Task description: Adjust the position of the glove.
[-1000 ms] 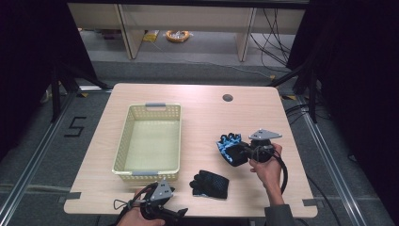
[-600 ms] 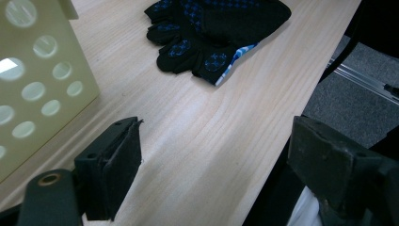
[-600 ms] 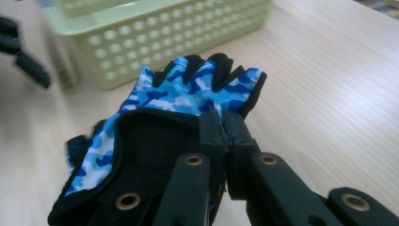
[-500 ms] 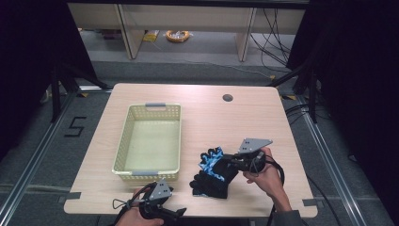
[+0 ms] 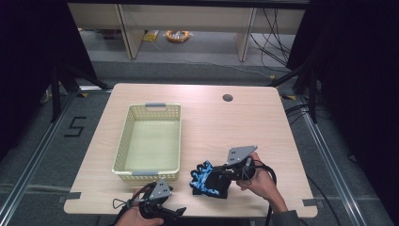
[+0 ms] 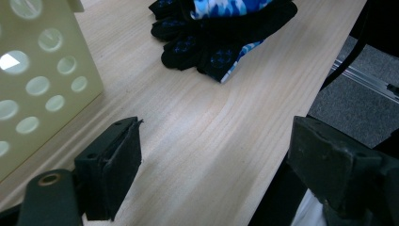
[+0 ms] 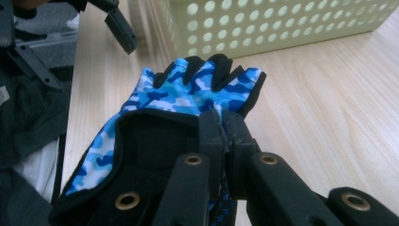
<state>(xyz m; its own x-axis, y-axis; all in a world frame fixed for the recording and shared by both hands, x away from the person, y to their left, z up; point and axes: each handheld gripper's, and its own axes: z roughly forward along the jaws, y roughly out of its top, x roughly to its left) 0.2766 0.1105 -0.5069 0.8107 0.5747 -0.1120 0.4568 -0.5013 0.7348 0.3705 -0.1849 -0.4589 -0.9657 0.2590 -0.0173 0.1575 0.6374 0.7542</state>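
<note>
Pinched hard in the right gripper (image 5: 221,174): the cuff edge of a blue glove (image 5: 203,176), with jaws pressed together on the fabric and nothing else between them. Gripped at the cuff, most likely, so that the fingers hang free and point away toward the basket (image 5: 150,172), which leaves the glove easy to lay flat.

Carried low at the near edge of the table (image 5: 226,127), right of the basket's near right corner and directly over a second, dark glove (image 5: 214,190). From the left gripper view, looks stacked on that dark glove (image 6: 207,47), blue on top, dotted palm below. Cannot tell for sure whether resting on it or just above. Probably being paired up into one pile, so that both can be lifted together.

Left gripper (image 5: 174,213) parked at the near left, just in front of the basket, jaws spread wide and holding nothing. Aimed rightward at the pile, seemingly waiting to help or to take over.

Basket empty, close on the left of the gloves, a likely destination given how near the pile sits to its wall (image 7: 282,23).

Next, in all likelihood: set the blue glove squarely down, then let go or regrip both layers. Risk: only the top layer caught, with the lower glove left behind.
</note>
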